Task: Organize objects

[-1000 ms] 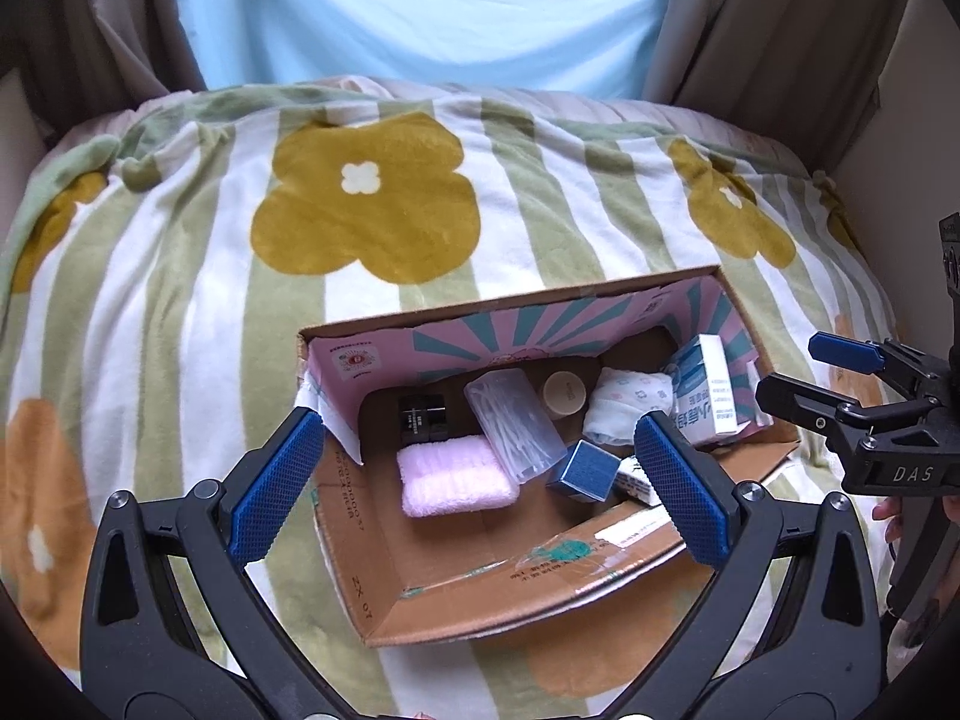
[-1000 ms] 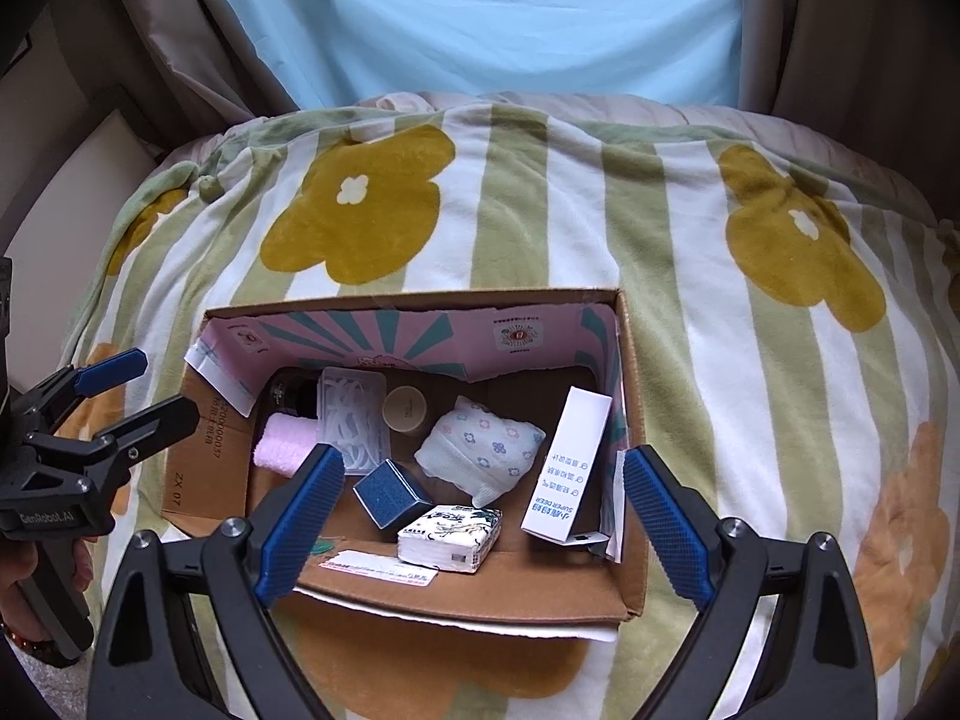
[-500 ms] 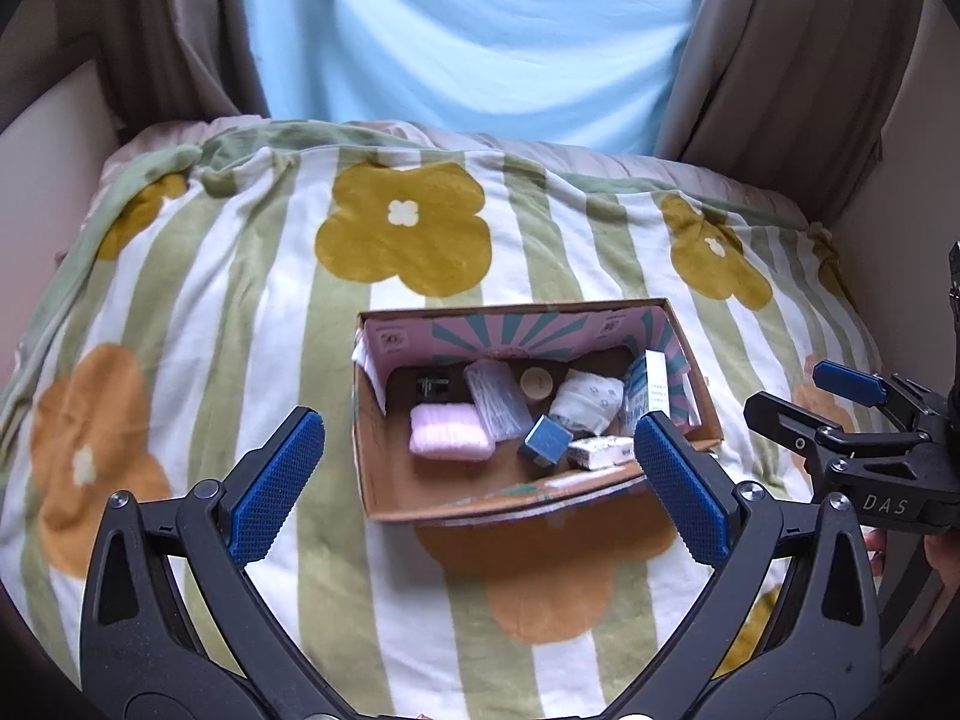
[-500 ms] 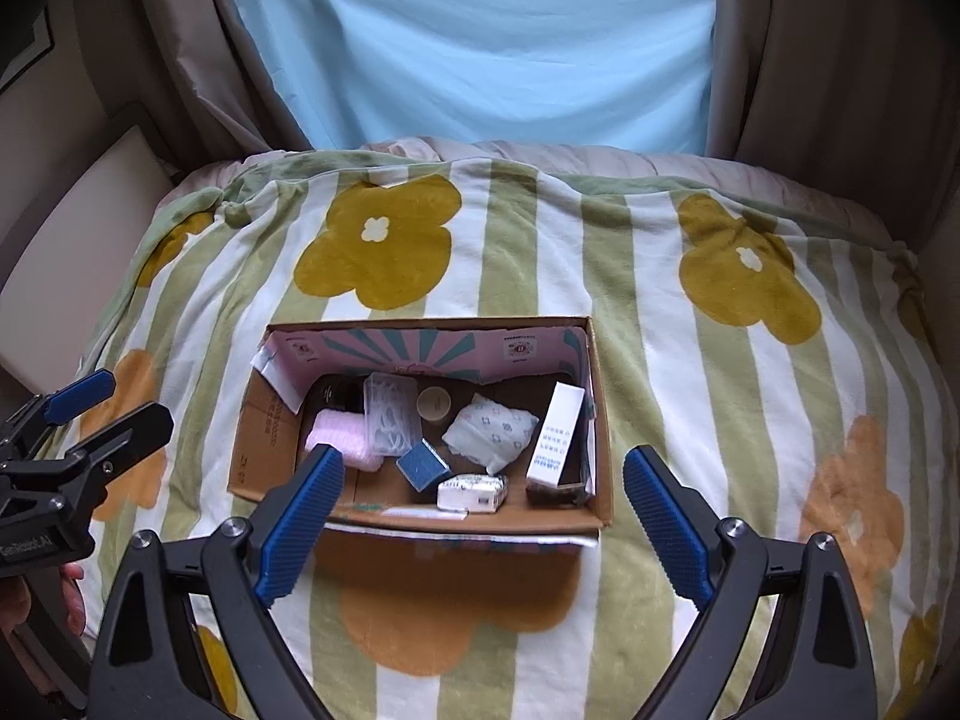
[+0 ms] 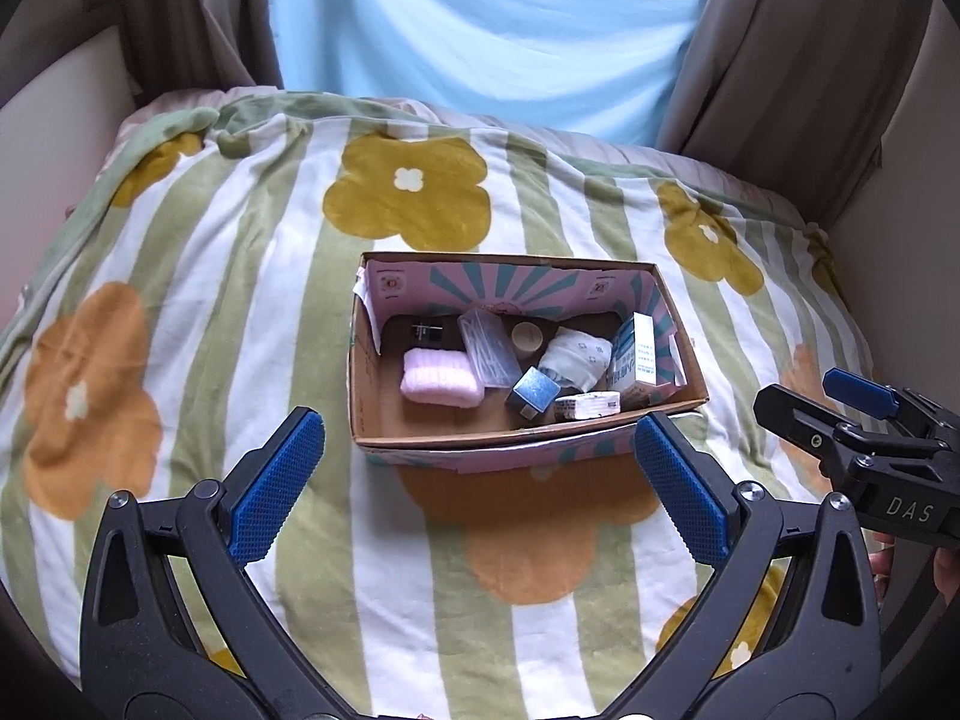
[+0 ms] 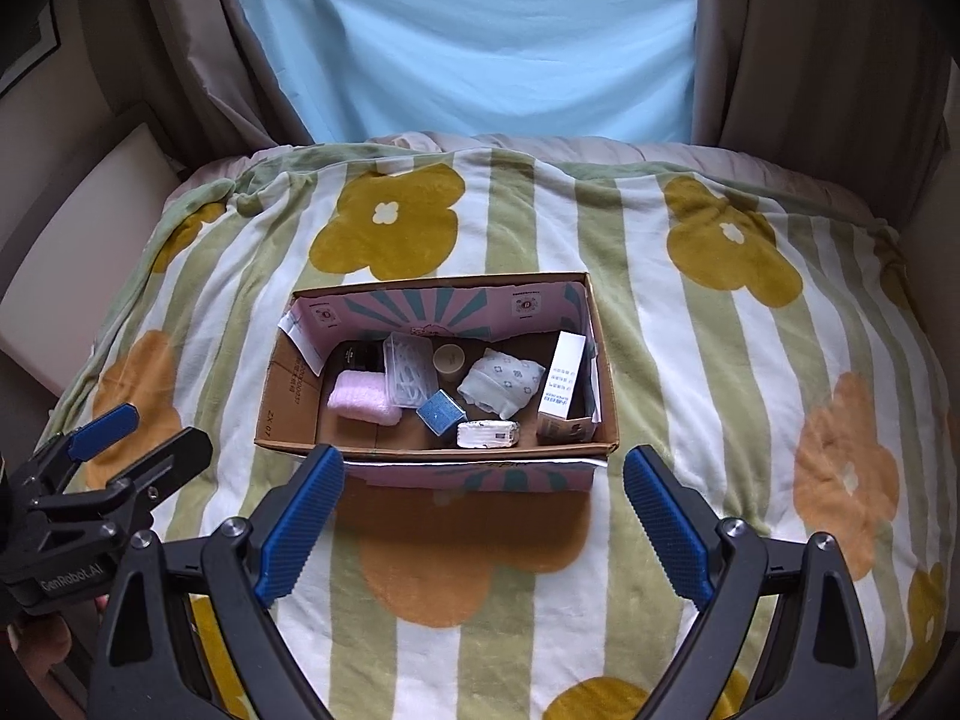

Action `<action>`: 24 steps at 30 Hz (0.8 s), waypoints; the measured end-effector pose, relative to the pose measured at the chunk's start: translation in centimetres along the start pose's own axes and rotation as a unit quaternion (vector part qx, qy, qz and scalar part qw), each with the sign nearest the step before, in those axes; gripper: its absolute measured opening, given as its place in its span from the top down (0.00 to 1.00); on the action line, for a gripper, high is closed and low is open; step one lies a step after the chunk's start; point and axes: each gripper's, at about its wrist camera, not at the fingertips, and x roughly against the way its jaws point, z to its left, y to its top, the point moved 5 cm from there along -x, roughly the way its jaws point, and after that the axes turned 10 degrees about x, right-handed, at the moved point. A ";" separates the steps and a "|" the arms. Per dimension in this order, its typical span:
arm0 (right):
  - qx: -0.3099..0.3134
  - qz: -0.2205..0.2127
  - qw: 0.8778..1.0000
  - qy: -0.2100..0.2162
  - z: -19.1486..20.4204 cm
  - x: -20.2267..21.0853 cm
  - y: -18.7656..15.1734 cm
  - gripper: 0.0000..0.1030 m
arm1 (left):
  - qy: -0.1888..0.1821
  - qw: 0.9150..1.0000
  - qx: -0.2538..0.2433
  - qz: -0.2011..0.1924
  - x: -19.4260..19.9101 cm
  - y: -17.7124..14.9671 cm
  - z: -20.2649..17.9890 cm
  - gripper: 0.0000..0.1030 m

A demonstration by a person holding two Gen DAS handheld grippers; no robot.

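Holding both tools above the near edge of the blanket [image 6: 660,312], you keep the left gripper [image 5: 480,480] and the right gripper [image 6: 483,531] wide open and empty. The cardboard box [image 6: 288,396] sits in the middle of the blanket, with a pink cloth [image 6: 363,397] and a white carton [image 6: 561,384] inside.

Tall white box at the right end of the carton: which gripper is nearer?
Right, marginally. The right gripper hangs open in front of the carton, below the tall white box. The left gripper is open too, further left.
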 end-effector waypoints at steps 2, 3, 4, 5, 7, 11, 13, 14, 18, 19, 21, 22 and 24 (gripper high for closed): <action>-0.005 0.000 1.000 -0.004 -0.2 0.0 0.0 0.10 | -0.003 1.000 -0.003 0.000 0.0 0.1 -0.1 0.00; -0.008 0.000 1.000 -0.005 -0.3 0.0 0.1 0.10 | -0.004 1.000 -0.005 -0.001 0.0 0.2 -0.2 0.00; -0.010 -0.001 1.000 -0.007 -0.3 0.0 0.1 0.10 | -0.004 1.000 -0.006 -0.001 0.0 0.3 -0.2 0.00; -0.012 -0.001 1.000 -0.009 -0.4 0.0 0.1 0.10 | -0.004 1.000 -0.009 -0.001 -0.1 0.4 -0.2 0.00; -0.013 -0.001 1.000 -0.012 -0.5 -0.1 0.2 0.10 | -0.005 1.000 -0.013 0.000 -0.2 0.5 -0.2 0.00; -0.017 0.000 1.000 -0.017 -0.8 -0.5 0.1 0.10 | -0.007 1.000 -0.020 0.006 -0.7 0.4 -0.1 0.00; -0.018 0.001 1.000 -0.020 -0.8 -0.7 0.2 0.10 | -0.007 1.000 -0.022 0.008 -0.9 0.4 0.0 0.00; -0.019 0.002 1.000 -0.021 -0.9 -0.7 0.2 0.10 | -0.007 1.000 -0.024 0.010 -1.0 0.4 0.0 0.00; -0.021 0.004 0.999 -0.025 -1.1 -0.8 0.1 0.10 | -0.009 1.000 -0.024 0.010 -1.1 0.4 0.1 0.00; -0.021 0.005 0.999 -0.026 -1.1 -0.9 0.1 0.10 | -0.009 1.000 -0.025 0.010 -1.1 0.5 0.1 0.00; -0.021 0.004 0.999 -0.026 -1.1 -0.9 0.1 0.10 | -0.009 1.000 -0.026 0.011 -1.1 0.5 0.1 0.00; -0.020 0.004 0.999 -0.026 -1.1 -0.9 0.1 0.10 | -0.009 1.000 -0.026 0.010 -1.1 0.5 0.1 0.00; -0.020 0.005 0.999 -0.025 -1.1 -0.9 0.1 0.10 | -0.010 1.000 -0.026 0.011 -1.1 0.5 0.1 0.00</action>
